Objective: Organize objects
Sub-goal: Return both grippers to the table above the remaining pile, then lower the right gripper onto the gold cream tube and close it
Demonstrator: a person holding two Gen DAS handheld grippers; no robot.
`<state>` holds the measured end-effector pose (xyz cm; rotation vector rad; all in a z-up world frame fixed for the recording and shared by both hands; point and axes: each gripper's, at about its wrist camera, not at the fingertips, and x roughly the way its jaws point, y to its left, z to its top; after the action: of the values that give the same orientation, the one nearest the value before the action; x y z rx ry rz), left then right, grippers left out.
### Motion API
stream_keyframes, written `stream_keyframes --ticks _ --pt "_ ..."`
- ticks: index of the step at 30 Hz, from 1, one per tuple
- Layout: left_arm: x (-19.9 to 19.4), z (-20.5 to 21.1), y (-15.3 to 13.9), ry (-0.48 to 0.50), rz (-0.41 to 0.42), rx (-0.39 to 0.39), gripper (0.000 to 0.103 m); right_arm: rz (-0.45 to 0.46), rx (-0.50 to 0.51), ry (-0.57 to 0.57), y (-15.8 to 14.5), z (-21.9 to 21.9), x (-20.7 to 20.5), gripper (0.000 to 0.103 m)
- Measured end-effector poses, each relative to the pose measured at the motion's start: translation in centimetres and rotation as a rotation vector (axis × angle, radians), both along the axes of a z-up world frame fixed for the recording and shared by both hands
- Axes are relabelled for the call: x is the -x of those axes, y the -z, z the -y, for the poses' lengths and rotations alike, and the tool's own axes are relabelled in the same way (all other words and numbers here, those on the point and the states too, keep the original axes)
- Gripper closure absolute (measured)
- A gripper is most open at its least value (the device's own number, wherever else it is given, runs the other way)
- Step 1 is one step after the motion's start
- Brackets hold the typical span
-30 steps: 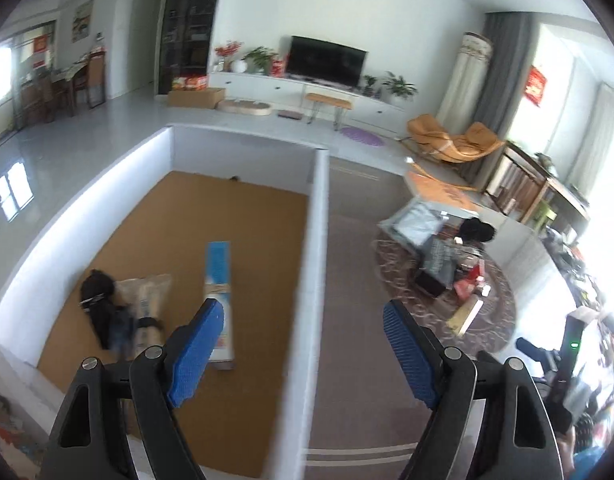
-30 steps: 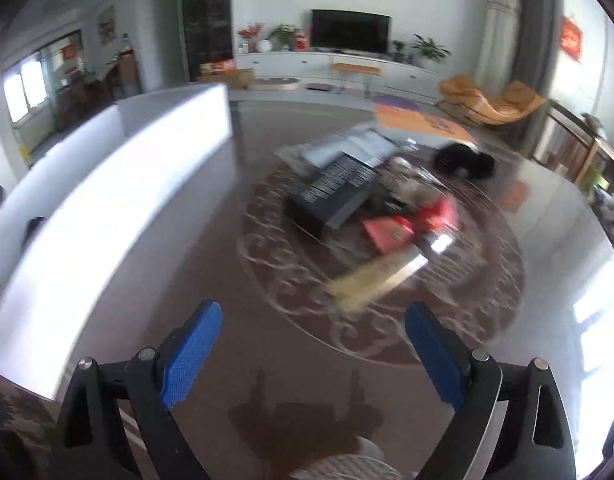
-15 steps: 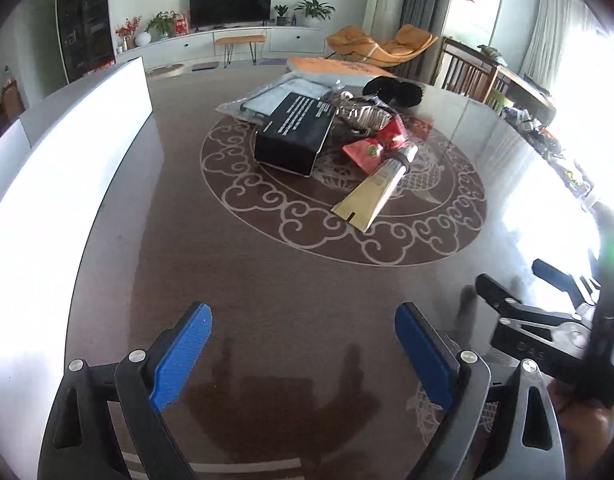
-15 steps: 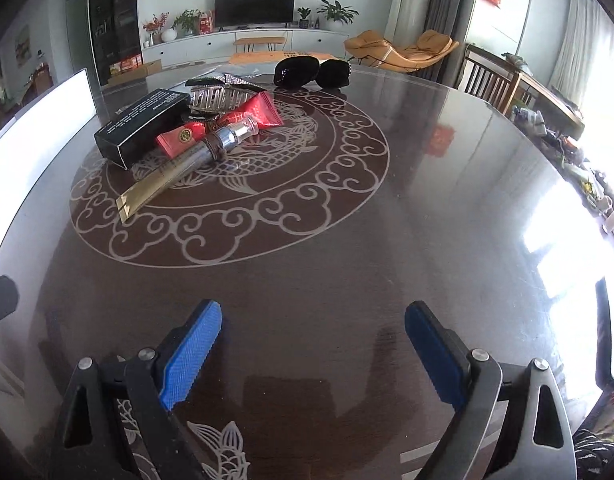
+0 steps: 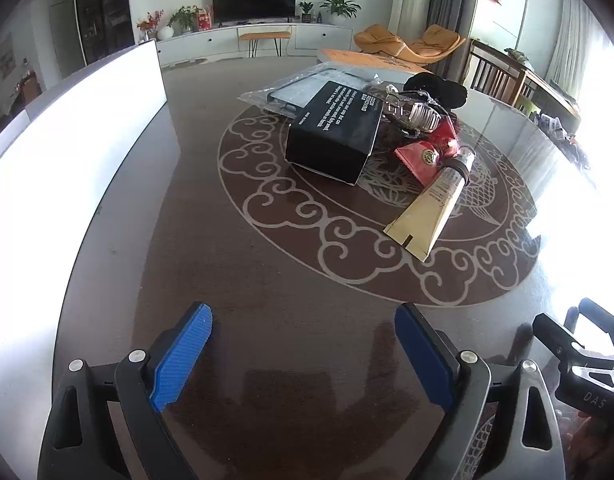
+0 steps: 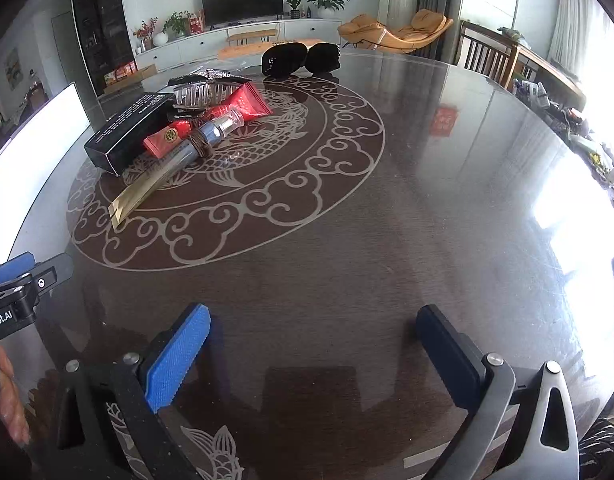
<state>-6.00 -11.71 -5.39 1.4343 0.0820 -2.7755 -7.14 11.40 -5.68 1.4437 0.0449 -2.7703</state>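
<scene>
Both the left claw (image 5: 303, 354) and right claw (image 6: 313, 354) hang spread wide and empty, the right's jaws just widening; the pile around the black box (image 5: 333, 132) waits unsorted on the counter (image 5: 267, 280)

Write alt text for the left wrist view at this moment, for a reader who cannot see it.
The left gripper hangs open and empty over a dark round table, its blue jaws apart. Ahead, a small pile sits on the table's scroll pattern: a black box, a gold tube, a red tube and a silver hair clip. A white bin wall stands at left.
</scene>
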Motion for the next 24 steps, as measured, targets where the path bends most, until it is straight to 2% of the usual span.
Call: stream_keyframes --ticks 3,5,6,7,24 --pt "-0.09 -0.55 0.23 0.021 -0.012 0.05 0.009 0.0 0.0 0.0 0.0 -0.03 -0.01 0.0" --pt "-0.02 -0.56 0.23 0.027 -0.015 0.043 0.007 0.0 0.0 -0.001 -0.02 0.0 0.02 0.0" --pt "0.08 -0.62 0.28 0.03 -0.011 0.044 0.001 0.0 0.0 -0.001 -0.02 -0.01 0.02 0.0" --pt "0.25 -0.66 0.43 0.031 -0.002 0.045 0.0 0.0 0.0 -0.001 0.0 -0.01 0.02 0.0" --pt "0.41 -0.66 0.51 0.029 -0.001 0.041 0.0 0.0 0.0 -0.001 -0.04 -0.04 0.03 0.0"
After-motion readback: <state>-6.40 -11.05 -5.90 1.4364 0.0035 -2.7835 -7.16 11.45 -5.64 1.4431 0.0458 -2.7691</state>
